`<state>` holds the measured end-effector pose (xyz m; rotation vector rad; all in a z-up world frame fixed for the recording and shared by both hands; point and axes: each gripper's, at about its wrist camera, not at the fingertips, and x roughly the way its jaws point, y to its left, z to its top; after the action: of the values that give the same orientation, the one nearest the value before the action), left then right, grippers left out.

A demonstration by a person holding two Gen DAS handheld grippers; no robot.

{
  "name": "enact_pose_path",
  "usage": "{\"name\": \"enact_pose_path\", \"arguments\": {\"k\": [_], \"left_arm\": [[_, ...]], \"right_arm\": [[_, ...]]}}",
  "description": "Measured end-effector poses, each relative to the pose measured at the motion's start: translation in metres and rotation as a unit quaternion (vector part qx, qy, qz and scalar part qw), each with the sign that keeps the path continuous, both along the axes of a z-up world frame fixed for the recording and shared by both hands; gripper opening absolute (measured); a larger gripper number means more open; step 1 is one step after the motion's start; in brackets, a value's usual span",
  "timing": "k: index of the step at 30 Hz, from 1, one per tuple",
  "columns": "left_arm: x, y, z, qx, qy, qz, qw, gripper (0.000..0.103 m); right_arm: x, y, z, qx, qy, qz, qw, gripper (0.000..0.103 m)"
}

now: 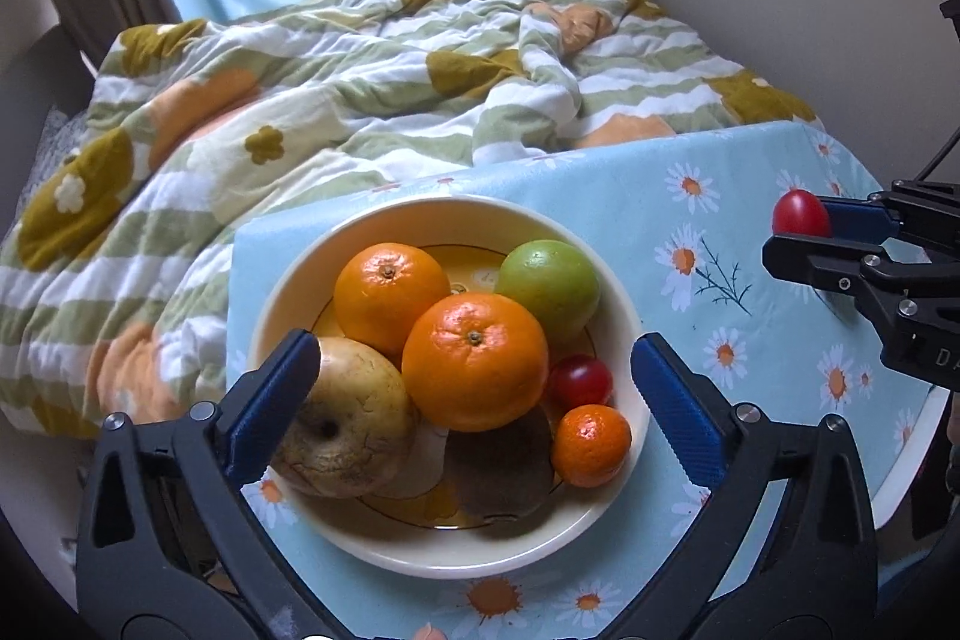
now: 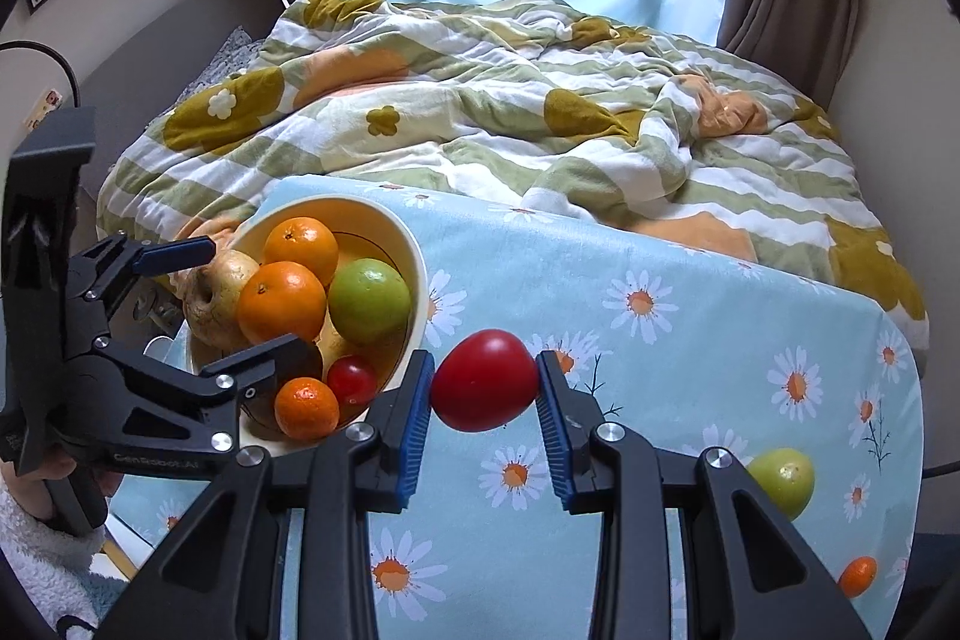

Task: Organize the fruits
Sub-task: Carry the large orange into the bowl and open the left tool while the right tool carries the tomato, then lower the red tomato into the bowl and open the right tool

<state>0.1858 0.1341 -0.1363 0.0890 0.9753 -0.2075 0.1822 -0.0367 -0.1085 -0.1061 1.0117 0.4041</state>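
Observation:
A cream bowl on the daisy tablecloth holds two oranges, a green apple, a brown pear, a small red tomato and a small mandarin. My left gripper is open, its fingers on either side of the bowl. My right gripper is shut on a red tomato, held above the cloth just right of the bowl; it also shows in the left wrist view. A green fruit and a small mandarin lie on the cloth at right.
The table with the blue daisy cloth stands against a bed with a rumpled flowered quilt. Curtains and a window are behind. The table's rounded right edge is close to the right gripper.

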Motion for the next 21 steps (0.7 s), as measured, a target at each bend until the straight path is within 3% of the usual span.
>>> {"name": "enact_pose_path", "arguments": {"k": [12,21], "left_arm": [[-0.025,0.026,0.014,-0.019,0.008,0.071,0.9973,0.103],[-0.036,0.039,0.008,-0.019,0.014,0.11,0.9936,0.103]], "right_arm": [[0.024,0.024,0.012,0.008,-0.012,0.071,0.997,0.031],[0.046,0.069,0.001,0.011,0.004,0.146,0.989,0.031]]}}
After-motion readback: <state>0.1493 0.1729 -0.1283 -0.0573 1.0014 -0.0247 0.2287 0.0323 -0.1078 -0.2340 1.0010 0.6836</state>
